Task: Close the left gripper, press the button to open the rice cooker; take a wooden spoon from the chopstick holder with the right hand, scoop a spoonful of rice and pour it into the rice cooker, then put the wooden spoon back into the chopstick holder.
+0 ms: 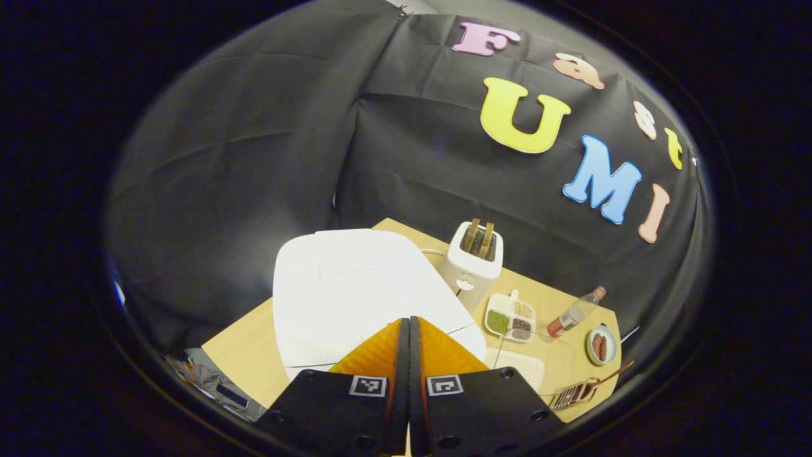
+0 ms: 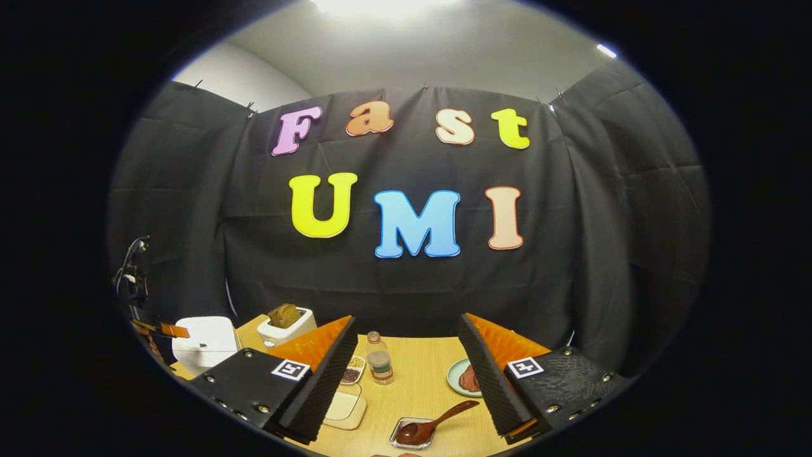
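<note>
Left gripper [image 1: 409, 327]: clenched, fingers pressed flat together, nothing between them, poised over the rice cooker [image 1: 355, 292], a smooth white rounded box with lid down, directly ahead of the tips on the pale wood-grain tabletop [image 1: 244, 355].

Right gripper [image 2: 406, 355]: released, ribbed pads spread wide, holding nothing. Wooden spoon [image 2: 431, 425]: dark, glossy, oval bowl resting in a small clear square dish, low between the fingers. Clear plastic bottle [image 2: 379, 358] stands upright ahead. White toaster [image 2: 287, 324] with brown bread, beyond its left finger.
</note>
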